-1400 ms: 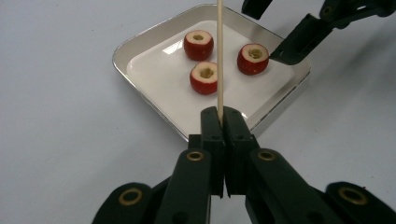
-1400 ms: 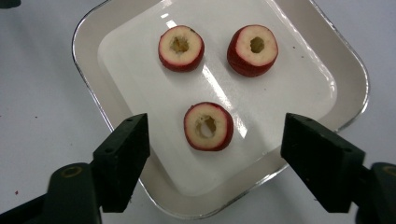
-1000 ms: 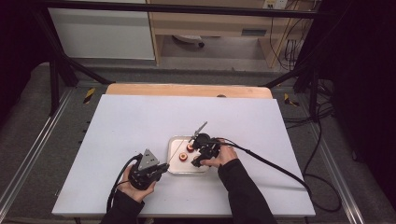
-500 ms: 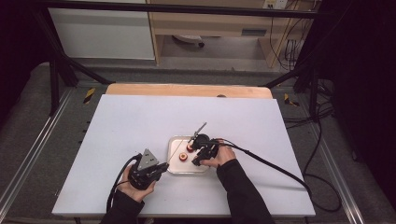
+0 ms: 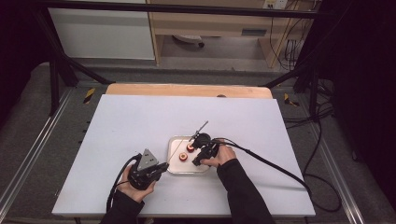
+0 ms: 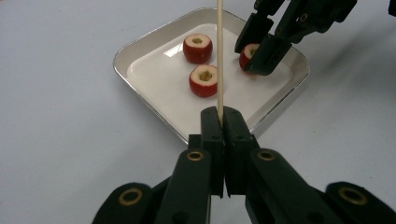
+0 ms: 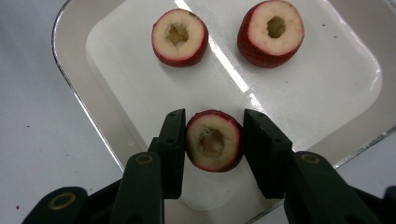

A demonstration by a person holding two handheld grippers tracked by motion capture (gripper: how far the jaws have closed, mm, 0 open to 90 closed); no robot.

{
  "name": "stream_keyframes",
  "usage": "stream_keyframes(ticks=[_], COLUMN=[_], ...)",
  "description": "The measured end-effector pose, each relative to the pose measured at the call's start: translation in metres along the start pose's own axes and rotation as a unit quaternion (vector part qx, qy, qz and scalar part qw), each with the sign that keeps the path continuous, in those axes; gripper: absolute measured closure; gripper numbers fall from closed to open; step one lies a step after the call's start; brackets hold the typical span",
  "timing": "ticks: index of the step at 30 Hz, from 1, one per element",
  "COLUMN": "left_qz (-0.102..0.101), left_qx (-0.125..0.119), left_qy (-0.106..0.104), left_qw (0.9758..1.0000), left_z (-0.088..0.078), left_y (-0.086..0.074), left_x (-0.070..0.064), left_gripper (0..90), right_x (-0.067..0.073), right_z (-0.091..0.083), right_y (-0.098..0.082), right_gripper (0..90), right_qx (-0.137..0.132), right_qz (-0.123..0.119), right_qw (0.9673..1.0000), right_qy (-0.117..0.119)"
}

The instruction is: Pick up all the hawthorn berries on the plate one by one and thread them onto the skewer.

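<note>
Three cored fruit pieces (image 7: 273, 32) on the tray (image 6: 140, 46): I pinch one squarely with my right gripper (image 7: 213, 142), left fingers (image 6: 212, 135) clamping the skewer (image 6: 219, 56).

Table top (image 5: 140, 126): white, broad, bare over its left and far parts.
Wooden board (image 5: 187, 90): pale strip along the far edge of the white top.
Cabinet (image 5: 100, 32): white, beyond the table, far left.
Wooden shelf unit (image 5: 219, 25): far centre, on the floor.
Loose cables (image 5: 322, 140): dark, right of the table.
Yellow-black markers (image 5: 88, 94): floor, far-left and far-right corners.
</note>
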State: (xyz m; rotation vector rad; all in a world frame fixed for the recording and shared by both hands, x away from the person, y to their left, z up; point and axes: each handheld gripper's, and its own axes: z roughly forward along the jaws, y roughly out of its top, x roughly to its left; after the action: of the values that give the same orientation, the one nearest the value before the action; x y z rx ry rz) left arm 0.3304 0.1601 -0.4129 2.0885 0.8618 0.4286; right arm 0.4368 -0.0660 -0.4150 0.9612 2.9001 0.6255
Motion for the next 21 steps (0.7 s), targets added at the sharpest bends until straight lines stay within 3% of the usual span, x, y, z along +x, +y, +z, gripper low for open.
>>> stream_keyframes(ticks=[4, 6, 8, 9, 11, 12, 13, 14, 15, 16, 17, 18, 19, 20, 21], left_qz=[0.0, -0.002, -0.001, -0.002, -0.002, -0.003, -0.002, -0.002, -0.002, -0.002, -0.003, -0.003, -0.004, -0.004, -0.003], left_qx=[-0.002, -0.005, -0.007, -0.008, -0.009, -0.011, -0.012, -0.012, -0.013, -0.014, -0.015, -0.017, -0.018, -0.02, -0.02], left_qy=[0.001, 0.001, 0.002, 0.002, 0.003, 0.002, 0.002, 0.002, 0.003, 0.003, 0.004, 0.004, 0.003, 0.003, 0.003], left_qw=[1.0, 1.0, 1.0, 1.0, 1.0, 0.9999, 0.9999, 0.9999, 0.9999, 0.9999, 0.9999, 0.9998, 0.9998, 0.9998, 0.9998], left_z=[-0.001, -0.001, -0.002, -0.002, -0.002, -0.002, -0.002, -0.002, -0.002, -0.002, -0.002, -0.002, -0.002, -0.002, -0.002], left_y=[0.0, 0.0, 0.001, 0.001, 0.001, 0.001, 0.001, 0.001, 0.001, 0.001, 0.001, 0.001, 0.001, 0.001, 0.002], left_x=[0.0, -0.001, -0.001, -0.001, -0.002, -0.002, -0.002, -0.002, -0.003, -0.003, -0.003, -0.004, -0.004, -0.005, -0.005], left_gripper=[88.5, 88.5, 88.5, 88.5, 88.5, 88.5, 88.5, 88.5, 88.5, 88.5, 88.5, 88.5, 88.5, 88.5, 88.5], right_x=[-0.001, -0.001, -0.002, -0.002, -0.006, -0.006, -0.008, -0.011, -0.011, -0.013, -0.013, -0.014, -0.014, -0.015, -0.015], right_z=[-0.008, -0.014, -0.024, -0.024, -0.033, -0.033, -0.036, -0.042, -0.042, -0.048, -0.048, -0.051, -0.056, -0.058, -0.058], right_y=[0.0, -0.001, -0.003, -0.003, -0.007, -0.007, -0.009, -0.012, -0.012, -0.016, -0.016, -0.018, -0.021, -0.022, -0.022], right_gripper=[61.0, 61.0, 61.0, 61.0, 61.0, 61.0, 61.0, 61.1, 61.1, 61.0, 61.0, 61.0, 61.0, 61.0, 61.0], right_qx=[-0.019, -0.038, -0.079, -0.079, -0.123, -0.123, -0.137, -0.169, -0.169, -0.196, -0.196, -0.208, -0.235, -0.244, -0.244], right_qz=[0.006, 0.012, 0.036, 0.036, 0.062, 0.062, 0.069, 0.082, 0.082, 0.097, 0.097, 0.101, 0.114, 0.116, 0.116], right_qw=[0.9998, 0.9992, 0.9961, 0.9961, 0.9903, 0.9903, 0.988, 0.982, 0.982, 0.9754, 0.9754, 0.9725, 0.9649, 0.9622, 0.9622], right_qy=[0.001, 0.004, 0.011, 0.011, 0.016, 0.016, 0.016, 0.019, 0.019, 0.025, 0.025, 0.025, 0.03, 0.033, 0.033])
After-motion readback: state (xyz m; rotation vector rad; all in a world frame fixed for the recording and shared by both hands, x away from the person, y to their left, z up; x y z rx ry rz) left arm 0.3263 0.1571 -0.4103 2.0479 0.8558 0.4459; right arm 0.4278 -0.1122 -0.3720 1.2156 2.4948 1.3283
